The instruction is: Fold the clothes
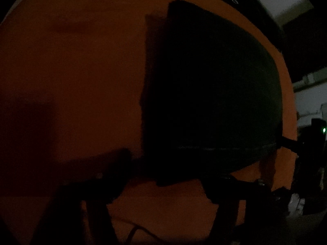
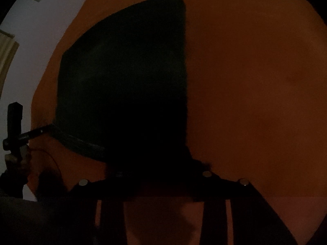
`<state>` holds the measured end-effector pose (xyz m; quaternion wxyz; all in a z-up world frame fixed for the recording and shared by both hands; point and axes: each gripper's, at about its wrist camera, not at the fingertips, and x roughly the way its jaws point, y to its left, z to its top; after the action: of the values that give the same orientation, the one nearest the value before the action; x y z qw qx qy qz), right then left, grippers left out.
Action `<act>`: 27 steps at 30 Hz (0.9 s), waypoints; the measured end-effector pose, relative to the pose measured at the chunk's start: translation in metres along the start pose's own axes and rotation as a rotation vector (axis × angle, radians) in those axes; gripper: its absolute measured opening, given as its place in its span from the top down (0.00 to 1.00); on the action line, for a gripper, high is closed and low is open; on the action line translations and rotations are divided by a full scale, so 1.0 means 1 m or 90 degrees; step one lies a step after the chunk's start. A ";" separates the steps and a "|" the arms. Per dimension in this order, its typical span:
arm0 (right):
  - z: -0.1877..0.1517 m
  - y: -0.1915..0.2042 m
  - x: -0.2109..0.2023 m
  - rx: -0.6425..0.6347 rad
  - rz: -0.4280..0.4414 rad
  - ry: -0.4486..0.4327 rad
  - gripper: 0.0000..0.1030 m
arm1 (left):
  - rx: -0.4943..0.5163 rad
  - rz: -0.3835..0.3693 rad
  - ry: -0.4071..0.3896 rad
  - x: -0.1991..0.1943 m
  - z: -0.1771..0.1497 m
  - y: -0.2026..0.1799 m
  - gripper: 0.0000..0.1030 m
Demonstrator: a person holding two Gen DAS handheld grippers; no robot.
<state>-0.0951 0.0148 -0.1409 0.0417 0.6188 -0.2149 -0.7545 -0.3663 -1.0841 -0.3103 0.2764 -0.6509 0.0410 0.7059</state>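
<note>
While both views are very dim, a dark green folded cloth garment (image 1: pixel 210 89) lies flat on the orange table surface (image 1: pixel 71 61), hem nearest both tools. Left gripper (image 1: pixel 163 180) meets that hem, right gripper (image 2: pixel 159 175) too; jaw state unreadable on either

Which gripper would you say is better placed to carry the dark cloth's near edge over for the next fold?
Right, narrowly. The dark cloth runs broadly into the right gripper; only a narrow corner reaches the left gripper. Too dark to confirm either grip.
</note>
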 end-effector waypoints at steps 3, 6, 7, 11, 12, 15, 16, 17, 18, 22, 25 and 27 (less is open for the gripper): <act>0.002 0.004 0.002 0.009 0.007 -0.002 0.38 | 0.042 0.002 -0.014 0.006 0.009 -0.011 0.32; 0.008 0.012 0.011 0.009 0.025 0.002 0.38 | 0.027 -0.061 -0.006 0.015 0.014 -0.011 0.48; 0.010 0.016 0.013 0.004 0.025 0.002 0.38 | 0.027 -0.054 -0.013 0.011 0.011 -0.012 0.64; 0.019 0.031 0.018 -0.040 -0.004 0.000 0.38 | 0.027 -0.062 -0.008 -0.005 0.002 -0.011 0.72; 0.021 0.032 0.019 -0.039 -0.001 0.007 0.38 | 0.020 -0.069 0.003 -0.007 0.000 -0.009 0.67; 0.030 0.030 0.021 -0.032 0.006 0.022 0.38 | 0.013 -0.074 0.021 -0.016 -0.001 -0.003 0.56; 0.036 0.027 0.020 -0.027 0.009 0.022 0.38 | 0.018 -0.067 0.018 -0.021 0.000 -0.002 0.56; 0.045 0.022 0.017 -0.020 0.012 0.015 0.38 | 0.023 -0.061 0.015 -0.027 0.002 -0.002 0.56; 0.053 0.019 0.016 -0.014 0.016 0.004 0.36 | 0.018 -0.066 -0.009 -0.035 0.010 -0.002 0.53; 0.076 0.029 0.019 0.020 0.047 -0.043 0.31 | -0.016 -0.090 -0.054 -0.035 0.048 -0.007 0.30; 0.091 0.016 0.062 0.024 0.055 -0.040 0.30 | 0.009 -0.100 -0.016 -0.013 0.024 -0.023 0.35; 0.099 0.011 0.090 0.010 0.061 -0.039 0.28 | 0.025 -0.104 -0.012 -0.011 0.021 -0.030 0.38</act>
<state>-0.2121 0.0019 -0.2047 0.0659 0.5848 -0.2514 -0.7684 -0.3718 -1.0538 -0.2877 0.3460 -0.6399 -0.0005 0.6862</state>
